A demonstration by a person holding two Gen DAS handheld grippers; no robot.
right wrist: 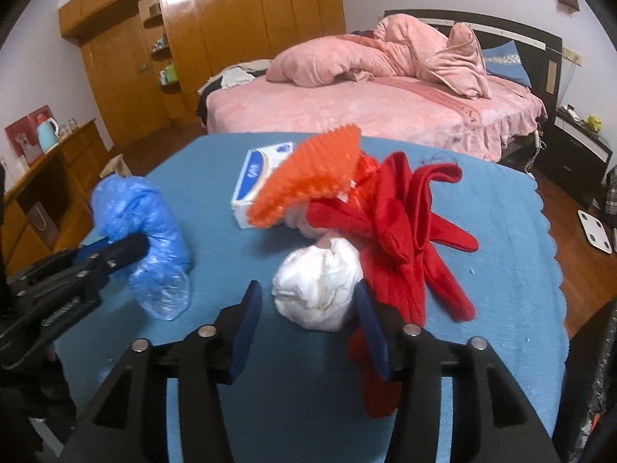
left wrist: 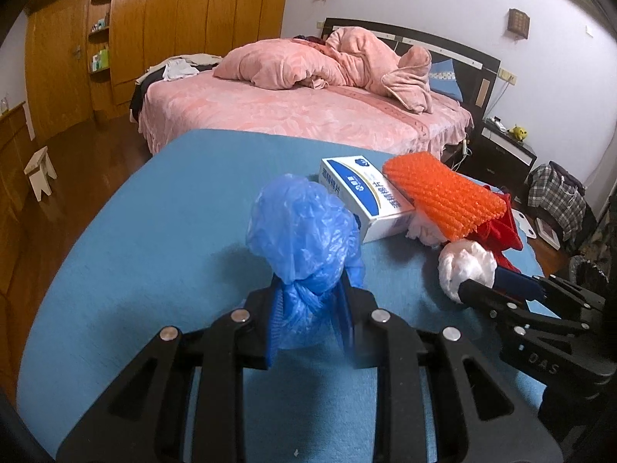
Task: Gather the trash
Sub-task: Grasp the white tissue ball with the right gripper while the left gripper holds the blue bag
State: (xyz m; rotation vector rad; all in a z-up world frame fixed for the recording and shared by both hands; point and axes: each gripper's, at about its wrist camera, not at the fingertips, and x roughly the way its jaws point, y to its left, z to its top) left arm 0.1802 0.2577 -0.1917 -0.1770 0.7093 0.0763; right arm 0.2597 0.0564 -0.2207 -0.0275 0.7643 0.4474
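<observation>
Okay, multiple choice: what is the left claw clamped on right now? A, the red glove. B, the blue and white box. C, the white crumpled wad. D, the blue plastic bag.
D: in the left wrist view the left claw is pinched on the knotted neck of the blue plastic bag, while the white crumpled wad sits between the right claw's spread fingers.

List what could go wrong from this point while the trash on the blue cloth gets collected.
1. The right gripper has its jaws around the white wad, but a gap shows on one side; lifting now may drop it.
2. The red garment lies against that wad by the jaw and could be pinched and dragged along.
3. The left gripper grips only the blue plastic bag at its knotted neck; thin film may slip.
</observation>
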